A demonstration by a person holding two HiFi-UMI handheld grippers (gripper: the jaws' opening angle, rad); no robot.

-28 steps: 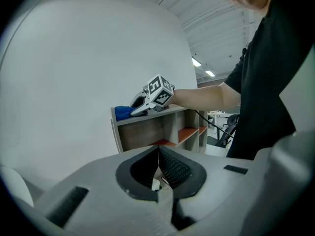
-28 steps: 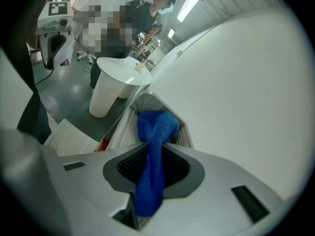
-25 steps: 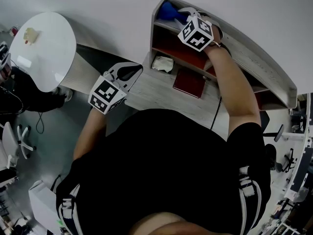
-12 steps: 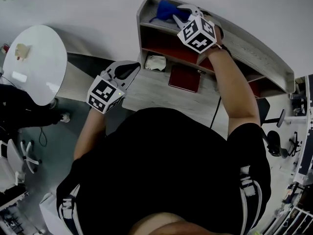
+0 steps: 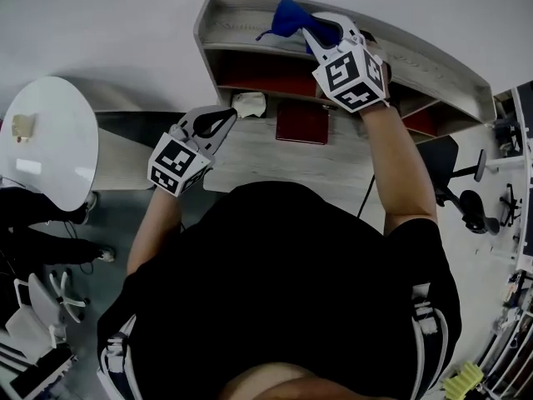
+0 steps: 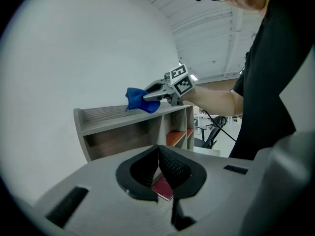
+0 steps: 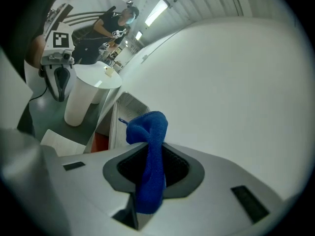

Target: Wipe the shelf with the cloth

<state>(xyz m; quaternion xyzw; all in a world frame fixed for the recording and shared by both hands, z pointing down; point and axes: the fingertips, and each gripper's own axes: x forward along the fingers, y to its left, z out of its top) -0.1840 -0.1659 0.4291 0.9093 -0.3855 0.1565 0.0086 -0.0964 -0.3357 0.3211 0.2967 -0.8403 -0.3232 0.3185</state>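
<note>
One blue cloth (image 5: 286,17), likely soft and limp, is pinched mid-fold by the right gripper (image 7: 151,163); left gripper (image 6: 160,170) fingers are pressed together.

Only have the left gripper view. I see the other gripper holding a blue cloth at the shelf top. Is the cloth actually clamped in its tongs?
Observer: Yes. The right gripper view shows the blue cloth pinched between the right gripper tongs, with a wad sticking out past the tips.
Operator: What's on the desk? I only get a red corner through my tongs.
Observer: In the head view it's a red book lying flat on the desk, and a crumpled white thing lies just to its left.
Operator: Where does my gripper sit relative to those?
Observer: In the head view the left gripper is near the desk's left end, with its tips pointing toward the crumpled white thing.
</note>
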